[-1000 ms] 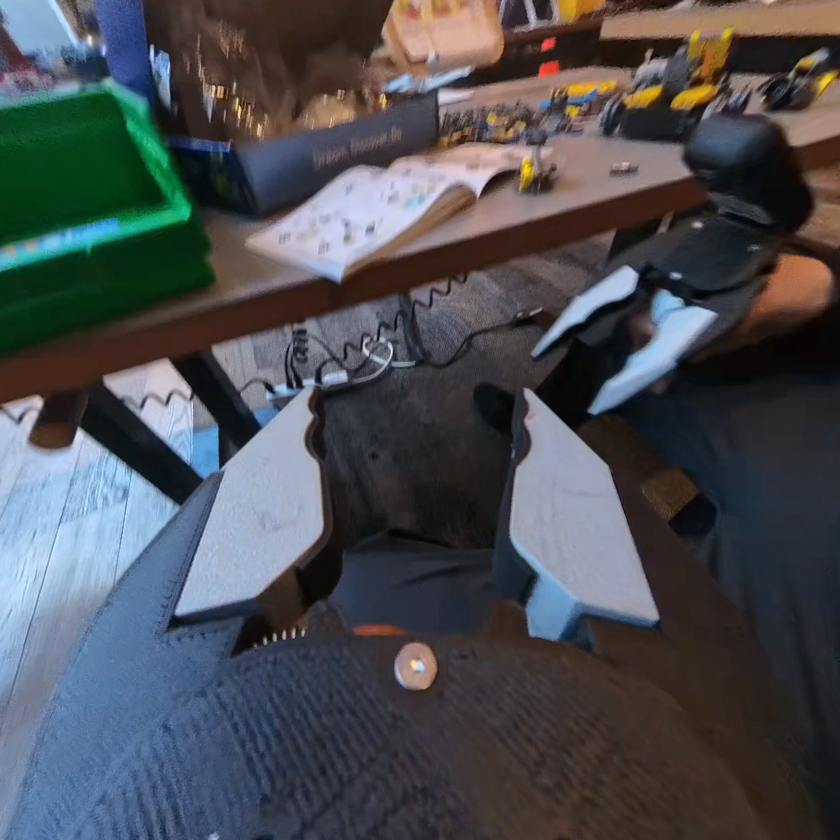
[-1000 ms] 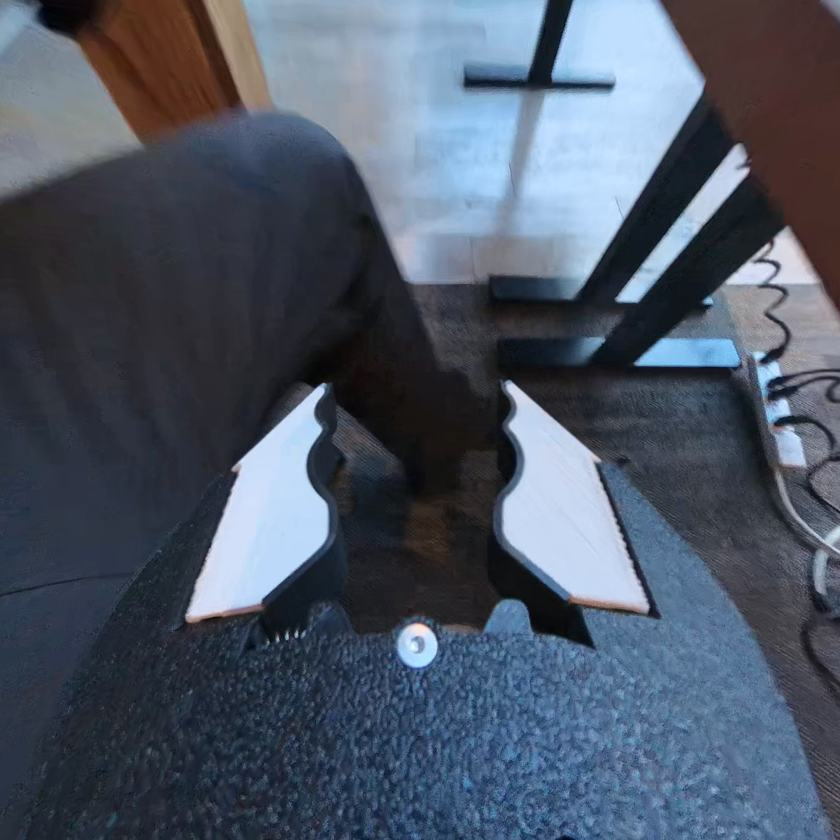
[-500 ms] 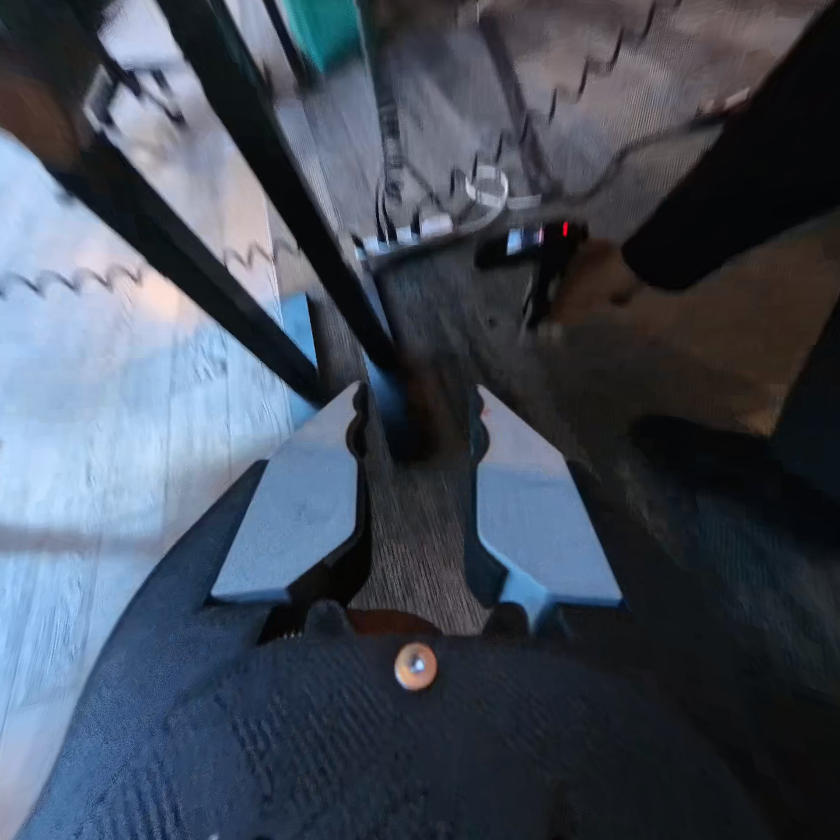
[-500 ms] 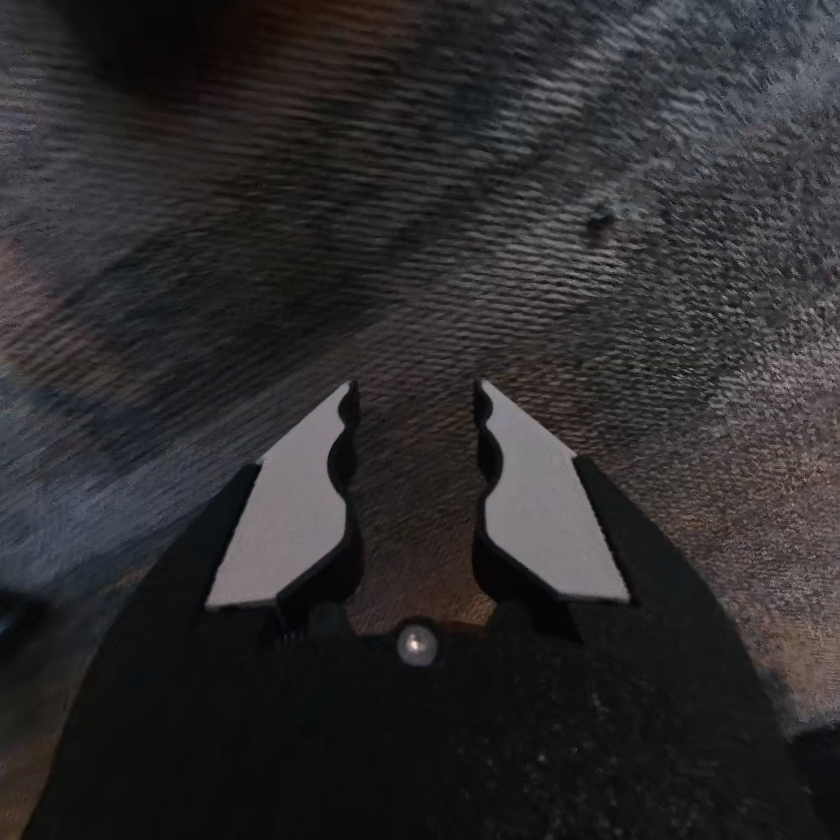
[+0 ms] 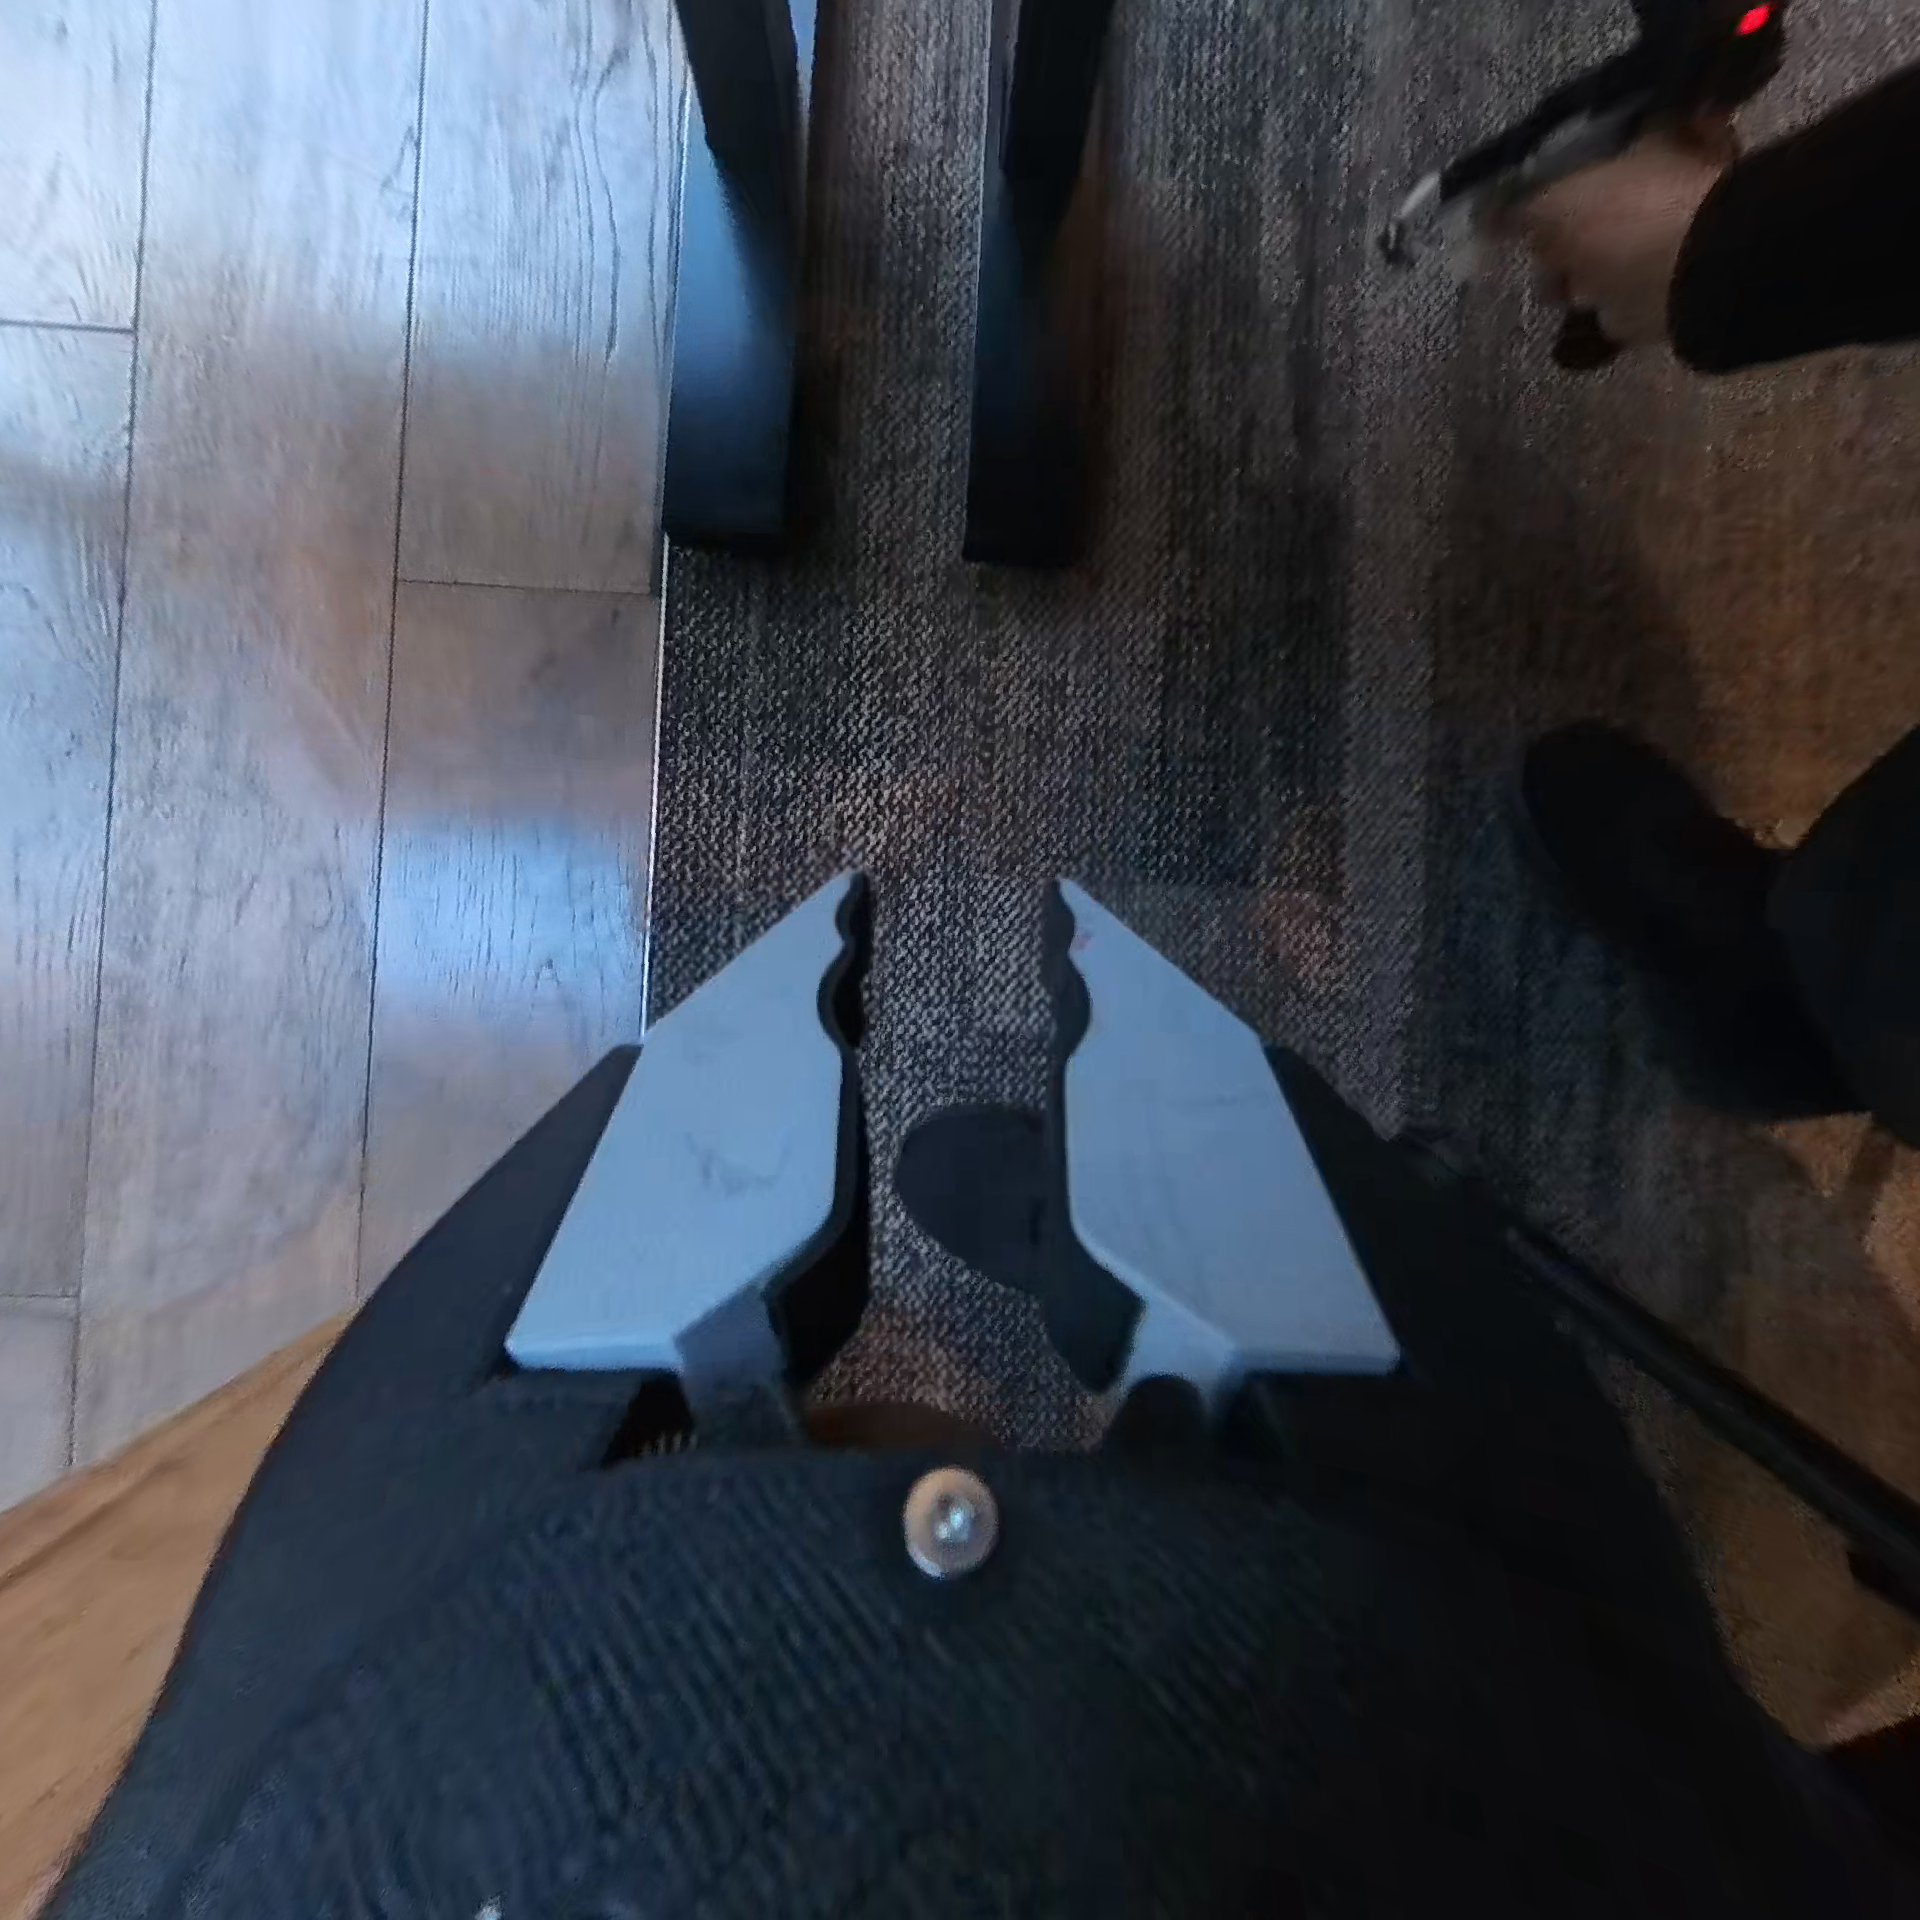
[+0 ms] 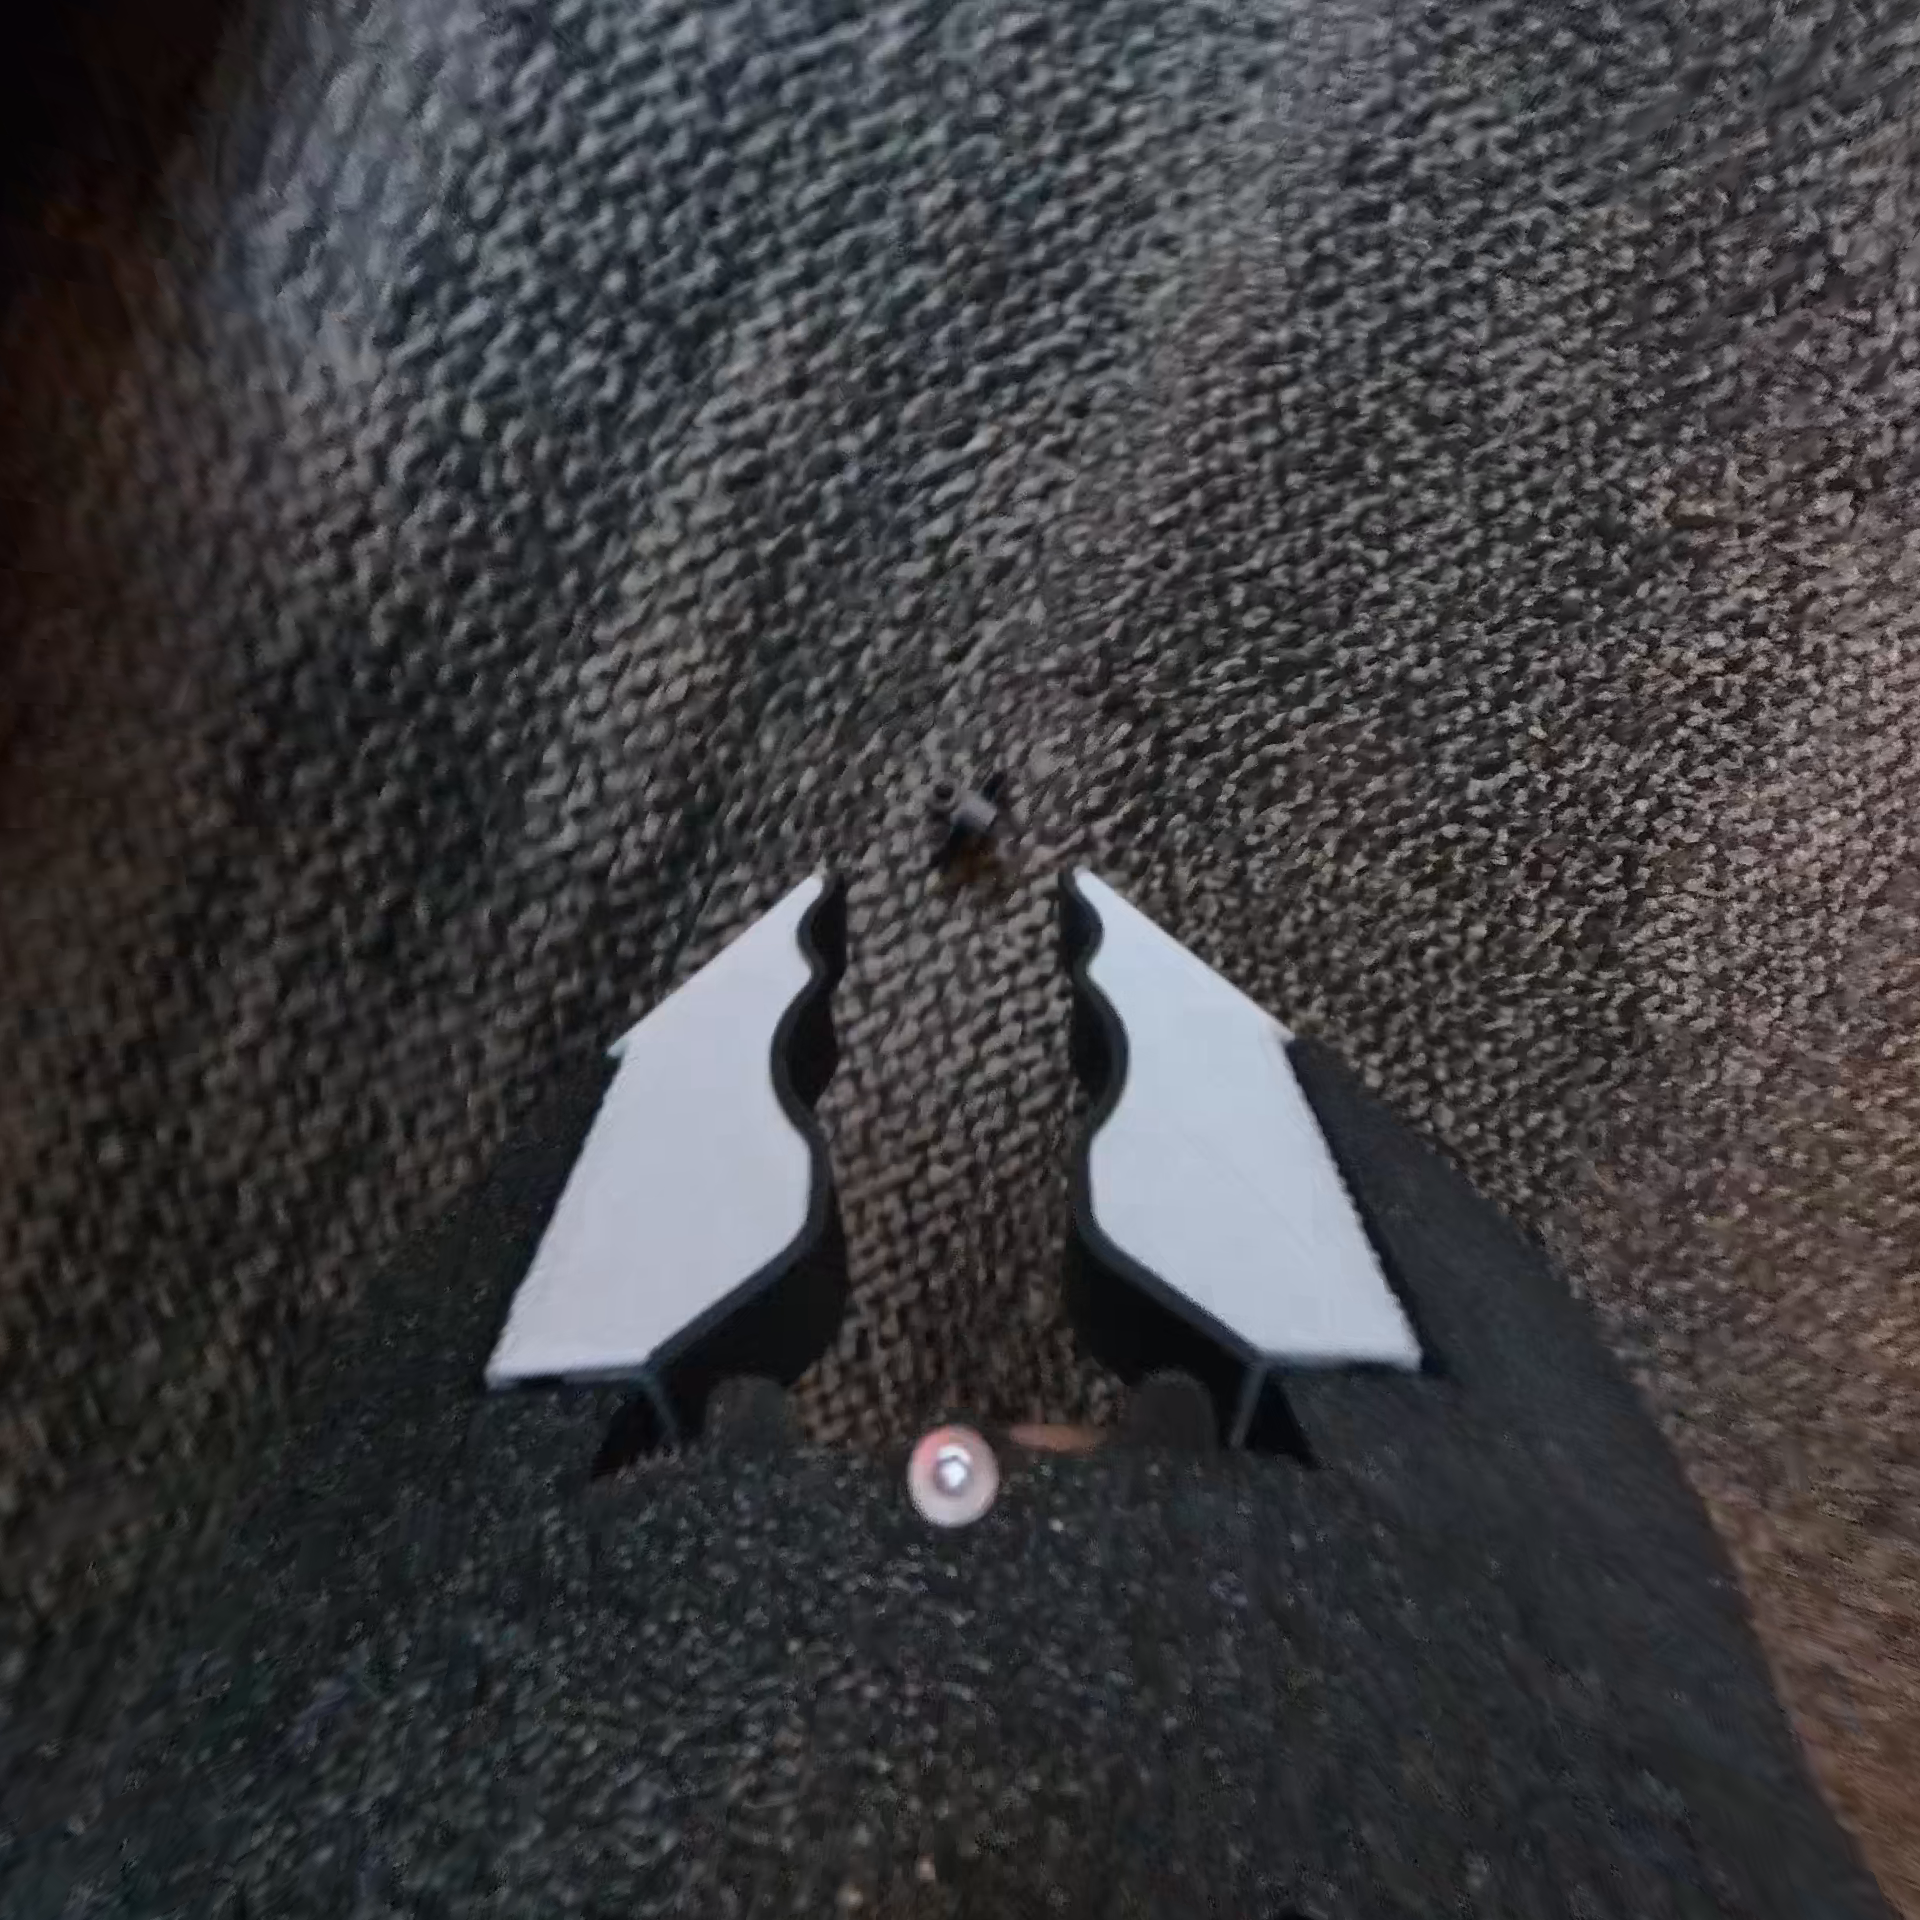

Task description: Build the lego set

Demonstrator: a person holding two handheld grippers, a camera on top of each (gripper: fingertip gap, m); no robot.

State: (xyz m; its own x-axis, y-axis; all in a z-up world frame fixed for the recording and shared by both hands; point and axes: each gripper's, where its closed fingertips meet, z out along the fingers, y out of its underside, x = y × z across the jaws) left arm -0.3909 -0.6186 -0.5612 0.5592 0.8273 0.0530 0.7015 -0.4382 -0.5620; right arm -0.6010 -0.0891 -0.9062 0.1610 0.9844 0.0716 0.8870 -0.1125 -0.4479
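The right gripper [image 6: 951, 883] points down at dark woven carpet [image 6: 1351, 520], its white fingers [image 6: 675, 1174] spread with nothing between them. Just beyond the tips lies a small black piece [image 6: 968, 816] on the carpet (too blurred to say what it is).

The left gripper [image 5: 961, 904] also hangs over the carpet [image 5: 1039, 727], fingers parted and empty. To its left runs pale wood-look flooring [image 5: 260, 520]; farther ahead stand two black table feet [image 5: 727, 312]. Far at upper right, a hand [image 5: 1600, 249] holds what may be the other gripper.
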